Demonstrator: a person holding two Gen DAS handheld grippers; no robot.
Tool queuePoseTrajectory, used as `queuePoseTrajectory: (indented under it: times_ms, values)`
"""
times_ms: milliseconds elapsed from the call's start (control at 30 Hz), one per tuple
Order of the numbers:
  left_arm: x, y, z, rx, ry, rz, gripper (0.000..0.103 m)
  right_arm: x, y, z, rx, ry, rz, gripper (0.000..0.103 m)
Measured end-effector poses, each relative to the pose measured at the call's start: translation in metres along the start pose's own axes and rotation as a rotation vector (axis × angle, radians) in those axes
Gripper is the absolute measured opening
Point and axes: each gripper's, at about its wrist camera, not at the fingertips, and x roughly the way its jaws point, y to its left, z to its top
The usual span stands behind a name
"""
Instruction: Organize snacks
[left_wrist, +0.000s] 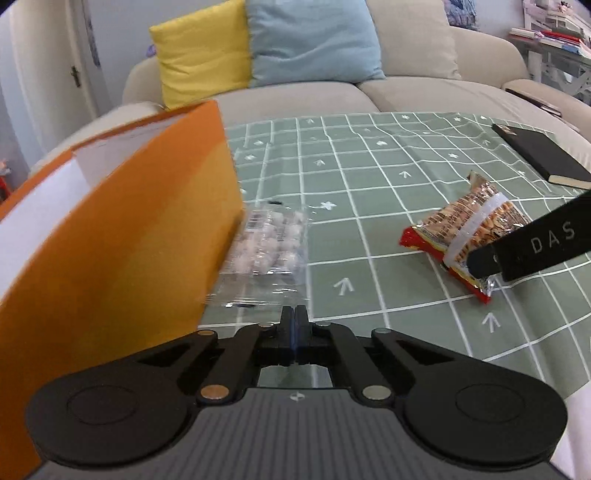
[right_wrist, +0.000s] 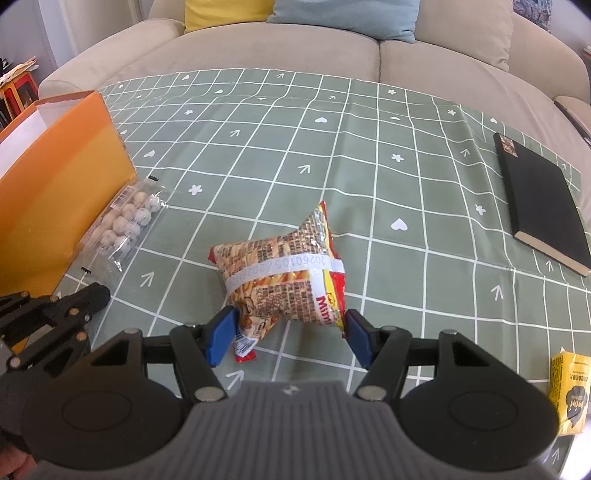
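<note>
A red and brown snack bag (right_wrist: 284, 269) lies on the green checked cloth (right_wrist: 332, 155); it also shows in the left wrist view (left_wrist: 469, 229). My right gripper (right_wrist: 290, 334) is open, its blue pads either side of the bag's near end. A clear bag of white round candies (right_wrist: 125, 225) lies against the open orange box (right_wrist: 55, 177). In the left wrist view the candy bag (left_wrist: 269, 243) lies just ahead of my left gripper (left_wrist: 294, 314), which is shut and empty beside the orange box (left_wrist: 122, 229).
A black notebook (right_wrist: 543, 195) lies at the cloth's right side. A yellow carton (right_wrist: 570, 391) stands at the near right edge. A beige sofa (right_wrist: 295, 48) with yellow and blue cushions sits behind the table.
</note>
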Motion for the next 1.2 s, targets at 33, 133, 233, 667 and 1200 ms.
queuePoseTrajectory:
  times_ms: [33,133,233,667,1200]
  values:
    - [-0.002,0.001,-0.001,-0.006,-0.011,0.027,0.000,0.000,0.000,0.000,0.001,0.003,0.002,0.062]
    - [-0.003,0.003,0.002,-0.035,-0.028,0.052,0.020,0.001,0.001,-0.001,-0.003,0.008,0.006,0.062]
    - [0.000,0.004,0.005,-0.082,-0.020,0.030,0.044,0.001,0.003,-0.002,-0.015,0.005,0.003,0.062]
    - [0.019,-0.020,0.023,-0.213,0.049,0.196,0.043,0.001,0.002,-0.001,-0.006,0.007,0.012,0.062]
    - [-0.010,-0.009,0.005,-0.140,0.065,0.065,0.003,-0.001,0.002,-0.001,0.019,0.035,0.019,0.060]
